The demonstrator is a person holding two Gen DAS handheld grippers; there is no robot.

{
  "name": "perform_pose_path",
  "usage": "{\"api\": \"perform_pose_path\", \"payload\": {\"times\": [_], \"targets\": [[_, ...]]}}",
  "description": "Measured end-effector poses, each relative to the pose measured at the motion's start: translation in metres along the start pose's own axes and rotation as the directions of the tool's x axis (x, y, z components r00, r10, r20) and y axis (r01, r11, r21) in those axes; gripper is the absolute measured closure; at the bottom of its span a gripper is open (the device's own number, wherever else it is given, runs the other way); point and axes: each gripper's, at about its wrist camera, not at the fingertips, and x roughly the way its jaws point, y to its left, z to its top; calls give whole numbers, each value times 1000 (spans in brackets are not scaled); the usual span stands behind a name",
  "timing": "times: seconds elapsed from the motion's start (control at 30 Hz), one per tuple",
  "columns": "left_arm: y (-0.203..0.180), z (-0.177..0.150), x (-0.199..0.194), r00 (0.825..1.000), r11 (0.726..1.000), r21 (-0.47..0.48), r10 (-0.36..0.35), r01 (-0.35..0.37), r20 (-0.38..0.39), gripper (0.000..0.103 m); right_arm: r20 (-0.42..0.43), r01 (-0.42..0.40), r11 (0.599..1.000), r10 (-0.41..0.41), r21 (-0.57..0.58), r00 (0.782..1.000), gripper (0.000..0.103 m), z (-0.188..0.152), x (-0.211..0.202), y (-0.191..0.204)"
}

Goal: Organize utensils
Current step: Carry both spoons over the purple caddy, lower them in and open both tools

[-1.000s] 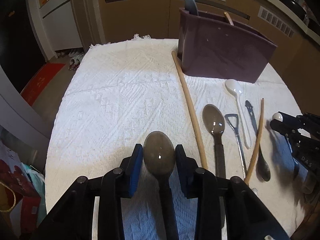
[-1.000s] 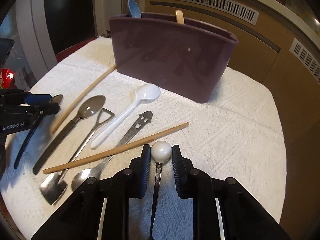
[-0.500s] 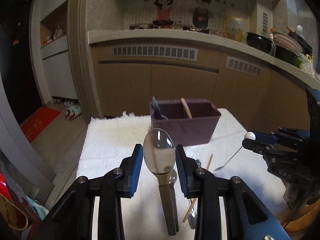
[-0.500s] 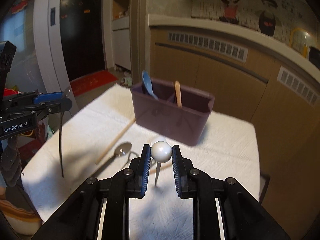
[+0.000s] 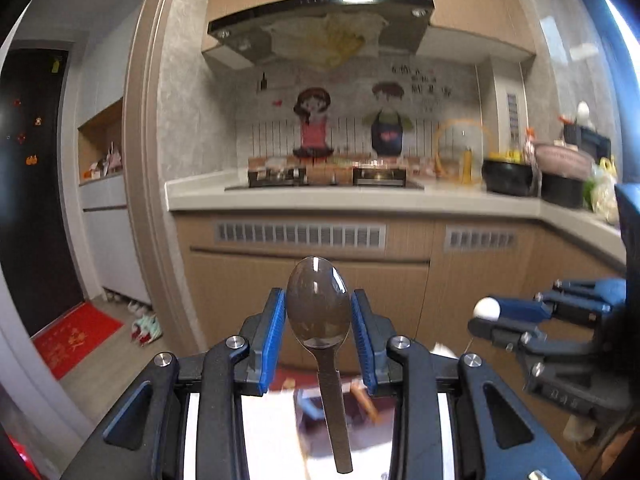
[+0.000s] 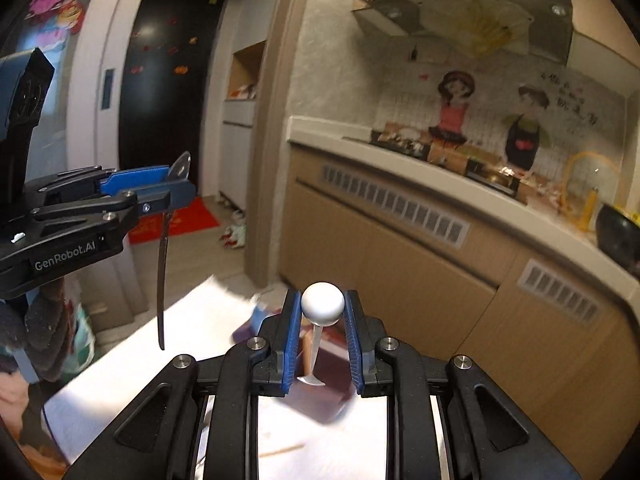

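— While the left tongs (image 5: 318,330) pinch the dark spoon (image 5: 317,309) by its bowl, handle hanging down, what do the right tongs (image 6: 322,330) hold?

— A white ball-topped utensil (image 6: 322,304), clamped at the ball, blade dangling. Both hang high above the purple utensil holder (image 6: 320,384) on the white-clothed counter (image 6: 192,344).

— Risk?

— Smooth round grips. I judge either could pivot or slip, missing its compartment.
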Motion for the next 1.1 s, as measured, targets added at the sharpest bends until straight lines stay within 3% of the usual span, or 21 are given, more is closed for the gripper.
{"api": "perform_pose_path", "payload": {"times": [0.23, 0.53, 0.73, 0.93, 1.0, 1.1], "targets": [[-7, 8, 62, 1000, 999, -20, -30, 30, 1, 73, -68, 15, 999, -11, 50, 998, 81, 14, 47, -27], [-3, -54, 145, 986, 998, -54, -36, 28, -161, 73, -244, -11, 995, 34, 96, 969, 81, -28, 129, -33], [-4, -100, 184, 954, 997, -74, -47, 26, -295, 73, -357, -47, 987, 100, 154, 929, 81, -65, 172, -33], [-1, -139, 202, 913, 992, -120, -81, 36, -401, 72, -408, -65, 978, 142, 197, 902, 81, -92, 192, -32], [3, -144, 203, 902, 988, -151, -99, 38, -421, 68, -399, -66, 980, 138, 188, 907, 80, -97, 191, -31], [12, -141, 191, 903, 980, -198, -115, 34, -413, 51, -395, -71, 978, 145, 195, 907, 77, -101, 185, -31]]}}
